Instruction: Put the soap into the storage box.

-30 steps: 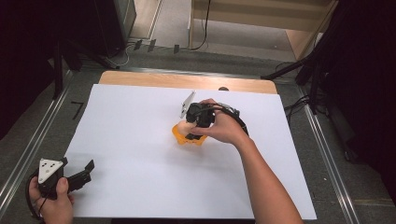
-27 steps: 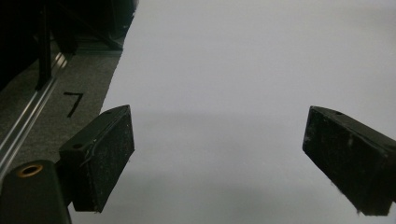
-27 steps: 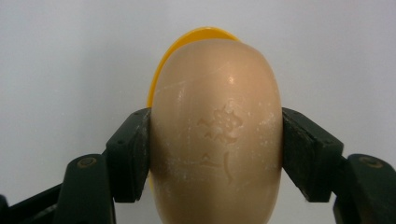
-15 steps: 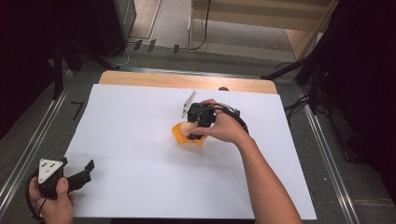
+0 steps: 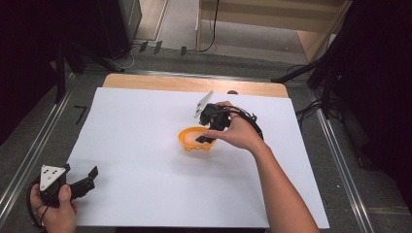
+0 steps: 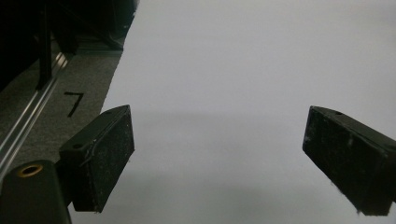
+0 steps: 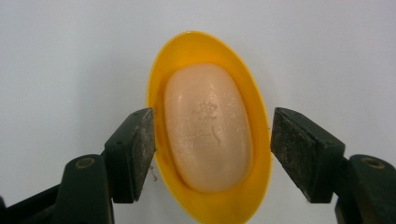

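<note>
At the near left corner of the table (image 5: pixel 145 81), a hand (image 5: pixel 53 213) grips the left gripper (image 5: pixel 87 178), a black tool topped by one grey three-cornered plate (image 5: pixel 50 176) with small dark holes; its two jaws stand wide apart over bare paper with nothing between them. The left gripper view adds what the high view cannot: the jaw pads are flat, matte black blocks with a gritty, lightly scuffed face, and beside the smooth white sheet (image 6: pixel 252 74) runs a strip of grey, felt-like surface (image 6: pixel 70 88) bearing one black mark shaped like a 7, edged by a metal rail. Toward the middle of the sheet sits one yellow dish (image 5: pixel 196 139), glossy plastic and oval. The right gripper (image 5: pixel 206 139), held in the other hand (image 5: pixel 238 132), points down at it with jaws released, one on each side of the dish; whether the left pad touches the rim I cannot tell, and the right pad stands clear. From above, the gripper covers much of the dish, while the right gripper view looks straight into it and shows one bar of soap (image 7: pixel 208 126), pale peach, rounded and oblong, with a faint embossed mark and a finely speckled, waxy surface, lying lengthwise in the dish.
</note>
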Demonstrator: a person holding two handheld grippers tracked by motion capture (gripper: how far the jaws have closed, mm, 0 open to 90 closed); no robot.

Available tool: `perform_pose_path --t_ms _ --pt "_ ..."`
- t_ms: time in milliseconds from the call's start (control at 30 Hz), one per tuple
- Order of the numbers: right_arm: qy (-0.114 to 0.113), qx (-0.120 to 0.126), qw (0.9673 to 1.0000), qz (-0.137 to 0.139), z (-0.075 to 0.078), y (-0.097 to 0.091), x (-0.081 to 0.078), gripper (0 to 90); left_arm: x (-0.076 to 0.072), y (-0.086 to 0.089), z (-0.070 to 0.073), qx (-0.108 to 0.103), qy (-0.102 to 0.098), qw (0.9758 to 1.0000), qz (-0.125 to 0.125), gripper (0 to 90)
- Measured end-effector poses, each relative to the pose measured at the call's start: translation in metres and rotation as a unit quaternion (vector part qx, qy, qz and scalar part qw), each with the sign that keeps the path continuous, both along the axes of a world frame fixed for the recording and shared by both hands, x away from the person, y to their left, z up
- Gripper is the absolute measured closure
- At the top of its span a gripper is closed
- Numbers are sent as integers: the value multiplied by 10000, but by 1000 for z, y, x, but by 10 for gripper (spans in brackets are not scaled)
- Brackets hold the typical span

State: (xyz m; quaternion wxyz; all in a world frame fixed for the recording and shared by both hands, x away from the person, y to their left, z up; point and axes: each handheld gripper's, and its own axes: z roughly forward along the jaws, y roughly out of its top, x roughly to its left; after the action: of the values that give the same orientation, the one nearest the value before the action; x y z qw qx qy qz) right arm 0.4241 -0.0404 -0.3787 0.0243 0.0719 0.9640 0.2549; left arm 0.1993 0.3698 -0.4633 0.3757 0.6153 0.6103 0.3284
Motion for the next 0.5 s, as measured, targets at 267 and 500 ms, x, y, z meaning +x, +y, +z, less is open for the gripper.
perform_pose_path --t_ms 267,500 --pt "106 202 9993 -304 -2 -21 -8 319 0 0 0 16 7 10000 -6 96" --pt "104 316 9981 -519 -5 -41 -15 308 0 0 0 17 2 10000 -1 96"
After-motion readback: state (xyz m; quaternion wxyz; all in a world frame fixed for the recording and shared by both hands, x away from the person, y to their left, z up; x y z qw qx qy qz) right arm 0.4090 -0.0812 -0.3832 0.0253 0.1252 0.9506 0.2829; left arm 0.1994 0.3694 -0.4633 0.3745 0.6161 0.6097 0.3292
